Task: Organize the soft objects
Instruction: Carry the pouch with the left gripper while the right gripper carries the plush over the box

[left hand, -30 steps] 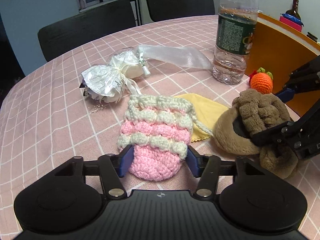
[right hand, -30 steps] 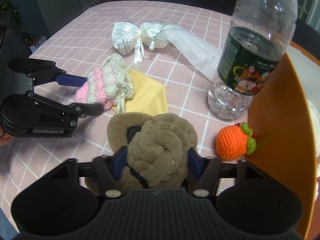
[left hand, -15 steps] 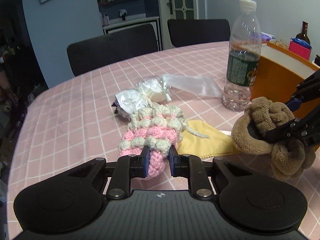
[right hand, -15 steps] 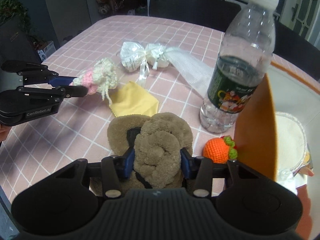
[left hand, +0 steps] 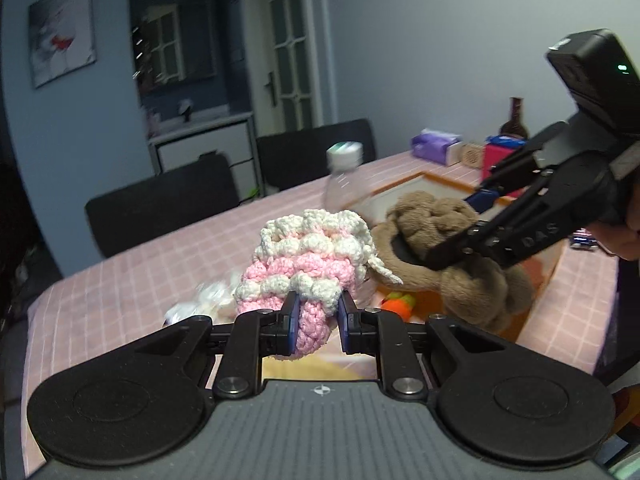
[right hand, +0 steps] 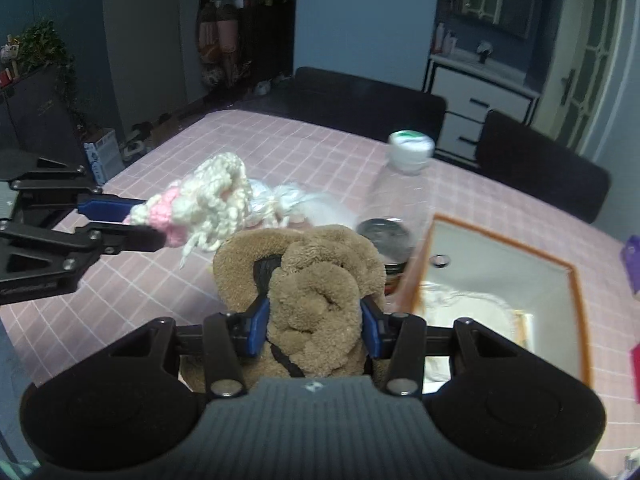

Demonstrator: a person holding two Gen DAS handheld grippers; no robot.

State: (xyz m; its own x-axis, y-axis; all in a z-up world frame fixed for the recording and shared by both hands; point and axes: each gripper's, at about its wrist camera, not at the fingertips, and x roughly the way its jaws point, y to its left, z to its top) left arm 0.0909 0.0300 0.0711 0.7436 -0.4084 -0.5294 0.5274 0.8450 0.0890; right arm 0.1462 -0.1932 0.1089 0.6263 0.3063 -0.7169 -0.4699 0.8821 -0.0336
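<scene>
My left gripper point(left hand: 316, 322) is shut on the pink and cream crochet pouch point(left hand: 308, 264), which hangs in the air above the pink checked table point(left hand: 120, 292). My right gripper point(right hand: 316, 326) is shut on the brown plush slipper point(right hand: 316, 280), also lifted off the table. In the right wrist view the left gripper point(right hand: 136, 220) holds the pouch point(right hand: 204, 204) at the left. In the left wrist view the right gripper point(left hand: 472, 224) grips the slipper point(left hand: 452, 248) at the right, above the orange box's near wall. An orange crochet fruit point(left hand: 398, 304) lies below on the table.
An orange box point(right hand: 576, 280) with white cloth inside stands at the right. A clear water bottle point(right hand: 400, 200) stands beside it. A white ribboned bundle point(right hand: 280, 200) lies further back. Dark chairs point(right hand: 360, 96) line the far edge. A yellow cloth point(left hand: 304, 370) shows under the left gripper.
Both grippers closed on their soft objects and rose from the table, carrying the pouch and the slipper up; the views now tilt more toward the room.
</scene>
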